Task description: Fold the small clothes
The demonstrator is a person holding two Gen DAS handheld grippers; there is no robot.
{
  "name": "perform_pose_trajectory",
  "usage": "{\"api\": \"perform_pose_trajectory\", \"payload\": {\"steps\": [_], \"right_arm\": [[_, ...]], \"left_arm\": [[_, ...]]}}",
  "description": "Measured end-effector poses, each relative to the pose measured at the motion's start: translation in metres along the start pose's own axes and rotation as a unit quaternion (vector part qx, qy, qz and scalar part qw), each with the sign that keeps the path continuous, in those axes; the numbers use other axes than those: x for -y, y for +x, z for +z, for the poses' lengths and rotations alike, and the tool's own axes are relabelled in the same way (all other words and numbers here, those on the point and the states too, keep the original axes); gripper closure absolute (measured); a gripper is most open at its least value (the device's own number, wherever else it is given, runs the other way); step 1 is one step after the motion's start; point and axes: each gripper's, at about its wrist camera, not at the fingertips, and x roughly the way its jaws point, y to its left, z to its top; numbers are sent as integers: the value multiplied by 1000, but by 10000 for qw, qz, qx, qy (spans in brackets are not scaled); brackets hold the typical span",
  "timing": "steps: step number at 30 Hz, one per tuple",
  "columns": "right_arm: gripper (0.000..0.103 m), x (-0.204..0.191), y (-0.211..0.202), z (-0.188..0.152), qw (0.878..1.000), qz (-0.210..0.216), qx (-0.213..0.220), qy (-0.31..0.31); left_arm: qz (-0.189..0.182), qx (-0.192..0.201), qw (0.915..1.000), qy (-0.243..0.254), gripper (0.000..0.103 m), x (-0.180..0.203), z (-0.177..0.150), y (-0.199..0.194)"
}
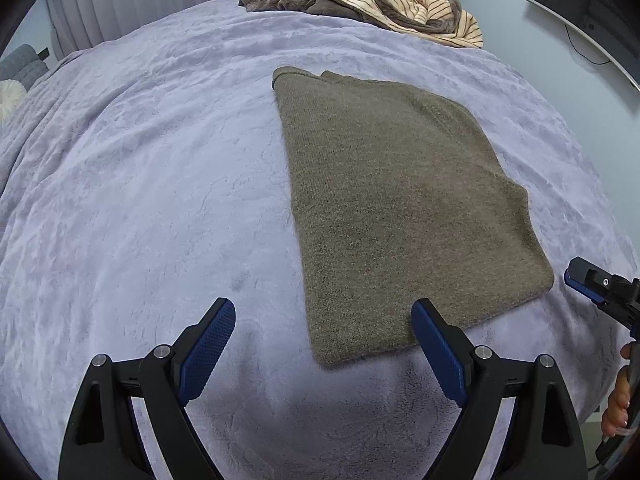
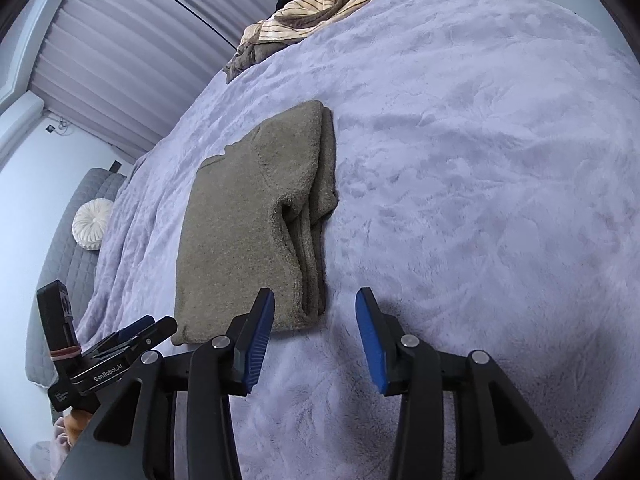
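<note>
Landmark taken: the folded olive-brown knit sweater, lying flat on the lavender plush blanket that covers the bed.

Nearest the left wrist camera, the left gripper is seen with its jaws spread wide and nothing between them. It is held above the blanket at the sweater's near edge; one blue pad overlaps the sweater's near corner in the view, the other is over bare blanket beside it. Whether the pad touches the knit cannot be told.

Nearest the right wrist camera, the right gripper is seen with its jaws parted, less widely than the left, and nothing is held. It is placed just short of the sweater's near end, at the side where the stacked fold edges show. No contact with the cloth is seen. In the left view the same gripper is noted just beyond the sweater's near right corner, apart from it, with fingers of the holding hand at the frame edge.

The sweater is observed as a neat rectangle of several layers, collar end away from the grippers.

Farther off, well beyond the sweater's far end, a heap of striped cream and brown clothes is recorded at the far edge of the bed. Behind it, pleated curtains are seen.
</note>
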Motion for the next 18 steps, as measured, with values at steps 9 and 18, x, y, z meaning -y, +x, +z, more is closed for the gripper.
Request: {"api": "perform_pose_trajectory", "payload": {"steps": [9, 18], "right_arm": [[36, 2, 2, 14, 10000, 62, 9, 7], [33, 14, 41, 73, 9967, 702, -227, 340]], "left_arm": [[-373, 310, 9988, -105, 0, -12, 18, -2], [-1049, -119, 9908, -847, 0, -50, 74, 46]]}}
